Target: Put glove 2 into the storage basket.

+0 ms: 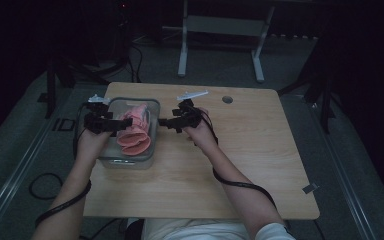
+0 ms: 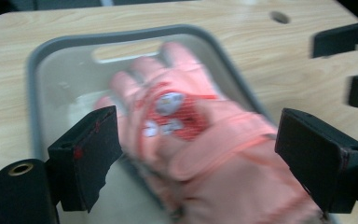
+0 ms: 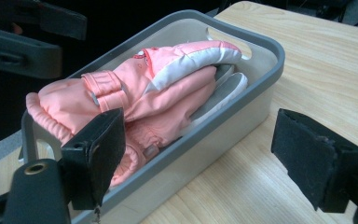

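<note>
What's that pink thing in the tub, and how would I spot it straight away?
Start at the wooden table and find the grey tub on its left side. In it lie pink winter gloves, their gathered cuffs toward the person. They are the one soft, bright thing there, with white palms and a red patch on the back.

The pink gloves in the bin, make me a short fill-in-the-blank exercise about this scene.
1. The pink gloves lie inside a grey ____.
2. The bin stands on a ____ table.
3. The left gripper has its jaws ____ over the gloves.
4. The right gripper is outside the bin, with ____ between its jaws.

Missing words: bin; wooden; open; nothing
</note>
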